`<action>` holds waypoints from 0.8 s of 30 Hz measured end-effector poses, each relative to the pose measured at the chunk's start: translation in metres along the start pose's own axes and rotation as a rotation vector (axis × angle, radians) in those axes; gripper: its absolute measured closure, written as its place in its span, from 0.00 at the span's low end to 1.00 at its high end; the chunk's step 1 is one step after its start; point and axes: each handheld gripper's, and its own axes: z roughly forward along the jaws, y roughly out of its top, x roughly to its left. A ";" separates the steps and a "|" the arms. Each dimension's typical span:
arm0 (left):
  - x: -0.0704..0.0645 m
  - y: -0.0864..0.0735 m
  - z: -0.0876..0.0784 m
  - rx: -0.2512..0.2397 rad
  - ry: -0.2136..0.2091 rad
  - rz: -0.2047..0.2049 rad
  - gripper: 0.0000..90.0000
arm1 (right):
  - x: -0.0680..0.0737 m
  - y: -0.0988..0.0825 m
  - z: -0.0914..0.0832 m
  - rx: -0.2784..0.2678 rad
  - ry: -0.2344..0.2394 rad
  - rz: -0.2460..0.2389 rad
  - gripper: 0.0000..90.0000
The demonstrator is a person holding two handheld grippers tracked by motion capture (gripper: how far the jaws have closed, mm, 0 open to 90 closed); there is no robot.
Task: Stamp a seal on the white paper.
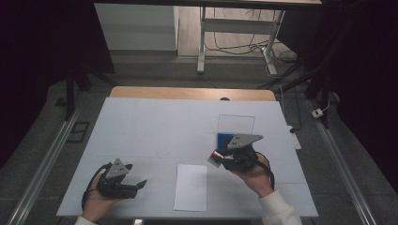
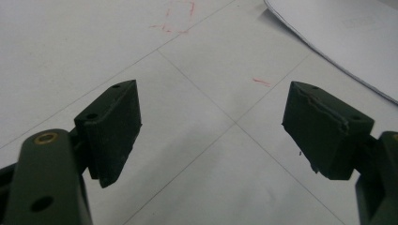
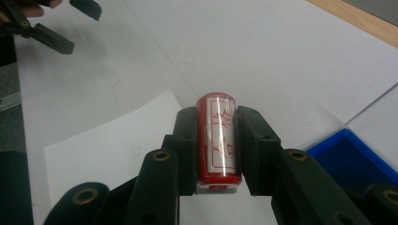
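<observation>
1. The right gripper (image 3: 217, 140) holds a red stamp (image 3: 217, 138), its fingers (image 3: 187, 145) clamped on the two sides of the small cylinder, which hangs just above the white counter (image 1: 155, 126) at about 4 o'clock from the counter's middle.

2. The stamp is glossy, with a clear sleeve bearing red characters; it looks hard and slick.

3. A sheet of white paper (image 1: 191, 186) lies flat at 6 o'clock on the counter, near the stamp and to its left in the high view.

4. A blue tray (image 3: 354, 157) sits just beyond the right gripper, at 3 o'clock from the stamp in the right gripper view; a clear rectangular sheet (image 1: 236, 124) lies behind it.

5. The left gripper (image 2: 211, 126) rests at 8 o'clock, its fingers (image 2: 112, 129) wide apart with nothing between them.

6. Risk, as judged here: the smooth cylinder could swivel or slip between the flat rubber pads, landing tilted and leaving a smeared or partial print.

7. The loose, thin paper could shift or lift with the stamp, since the left gripper is not holding it down.
</observation>
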 end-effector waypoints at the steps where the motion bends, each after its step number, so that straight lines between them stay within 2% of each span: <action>1: 0.000 0.000 0.000 0.000 0.000 0.002 0.22 | 0.001 0.000 0.001 0.000 0.005 -0.004 0.77; 11: 0.000 0.000 0.000 -0.003 -0.003 0.000 0.22 | 0.022 0.007 0.013 0.008 0.063 -0.038 0.77; 17: 0.000 0.000 0.000 0.000 -0.005 0.001 0.22 | 0.037 0.008 0.029 0.046 0.101 -0.075 0.77; 24: -0.001 0.000 0.001 0.002 -0.003 0.002 0.22 | 0.048 0.006 0.043 0.079 0.129 -0.101 0.77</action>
